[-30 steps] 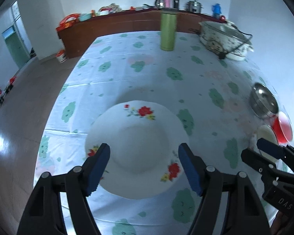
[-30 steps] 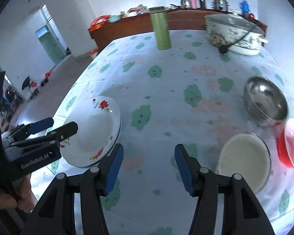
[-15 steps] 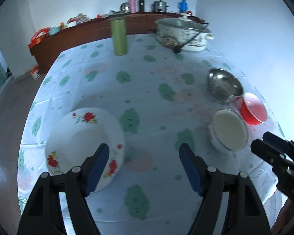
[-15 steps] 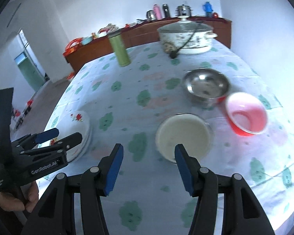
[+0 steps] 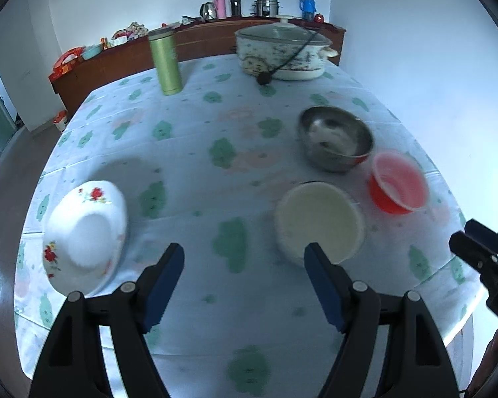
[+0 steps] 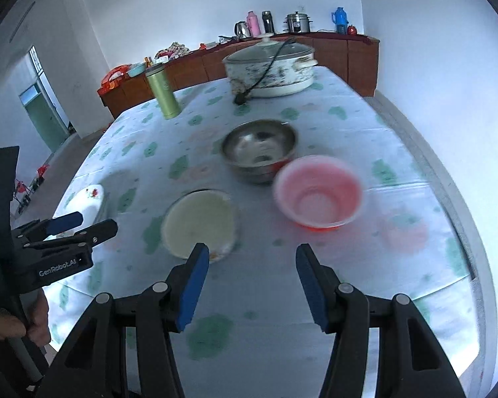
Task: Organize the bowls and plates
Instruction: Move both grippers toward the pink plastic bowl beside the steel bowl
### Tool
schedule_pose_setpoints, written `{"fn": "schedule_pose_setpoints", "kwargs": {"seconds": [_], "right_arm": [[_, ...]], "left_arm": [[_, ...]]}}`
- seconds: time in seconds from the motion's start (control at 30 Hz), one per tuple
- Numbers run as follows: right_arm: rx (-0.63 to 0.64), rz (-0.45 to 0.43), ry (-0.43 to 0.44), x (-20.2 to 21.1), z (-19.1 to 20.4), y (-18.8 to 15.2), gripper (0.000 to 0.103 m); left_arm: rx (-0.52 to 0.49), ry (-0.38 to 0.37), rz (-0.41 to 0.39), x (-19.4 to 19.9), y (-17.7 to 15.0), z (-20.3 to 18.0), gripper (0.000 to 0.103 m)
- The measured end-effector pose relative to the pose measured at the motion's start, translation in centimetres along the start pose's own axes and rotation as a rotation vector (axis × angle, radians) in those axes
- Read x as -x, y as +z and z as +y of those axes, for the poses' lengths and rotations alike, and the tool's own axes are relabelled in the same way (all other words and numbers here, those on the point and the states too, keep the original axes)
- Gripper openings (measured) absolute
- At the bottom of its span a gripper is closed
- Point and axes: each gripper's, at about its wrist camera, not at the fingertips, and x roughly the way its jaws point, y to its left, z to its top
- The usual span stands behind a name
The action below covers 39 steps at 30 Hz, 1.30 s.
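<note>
While both tongs hang spread wide and empty, the cream bowl (image 6: pixel 201 224) lies just ahead-left of the right gripper (image 6: pixel 250 280) and ahead-right of the left gripper (image 5: pixel 244 280). Right of it sits the red bowl (image 6: pixel 318 192), behind it the steel bowl (image 6: pixel 259 149), touching the red one; the flowered plates (image 5: pixel 86 237) lie well left. Nothing blocks it.
</note>
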Motion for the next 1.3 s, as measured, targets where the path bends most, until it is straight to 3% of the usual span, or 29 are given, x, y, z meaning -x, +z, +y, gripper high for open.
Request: {"fn": "schedule_pose_setpoints", "kwargs": {"seconds": [0.27, 0.57, 0.83, 1.3], "right_arm": [[0.009, -0.047, -0.004, 2.0, -8.8, 1.8, 0.057], [-0.058, -0.05, 0.025, 0.8, -14.8, 4.7, 0.057], [-0.104, 0.053, 0.078, -4.7, -16.0, 6.1, 0.057], [-0.031, 0.143, 0.151, -10.2, -16.3, 8.3, 0.057]], "left_arm": [[0.016, 0.008, -0.003, 0.2, 1.4, -7.2, 0.076], [-0.008, 0.01, 0.0, -1.4, 4.3, -12.2, 0.076], [0.035, -0.031, 0.07, -5.8, 6.9, -13.5, 0.076], [0.026, 0.052, 0.132, -10.6, 8.0, -15.1, 0.075]]}}
